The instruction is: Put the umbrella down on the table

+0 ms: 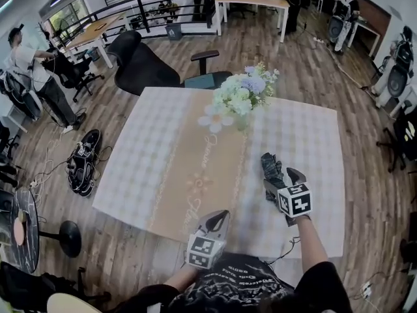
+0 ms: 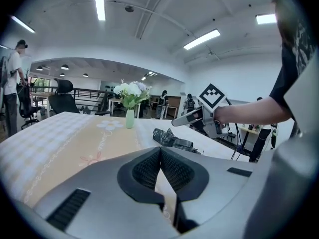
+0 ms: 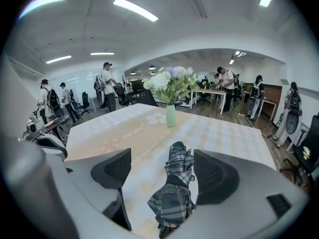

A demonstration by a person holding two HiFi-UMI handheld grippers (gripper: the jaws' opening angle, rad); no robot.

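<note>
The left gripper (image 1: 217, 219) hovers over the near edge of the table (image 1: 130, 175), jaws pressed together on nothing; the right gripper (image 1: 281, 182) has its jaws spread wide, and the folded plaid umbrella (image 3: 177, 183) lies on the tablecloth between them, not pinched. A vase of flowers (image 1: 241, 100) stands beyond, near the far edge.

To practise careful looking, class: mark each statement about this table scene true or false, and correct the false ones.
1. The umbrella is folded up. True.
2. The right gripper is clamped on the umbrella. False: its jaws stand apart, with the umbrella lying between them.
3. The left gripper has its jaws together on nothing. True.
4. The vase of flowers stands on the floor. False: it stands on the table.
</note>
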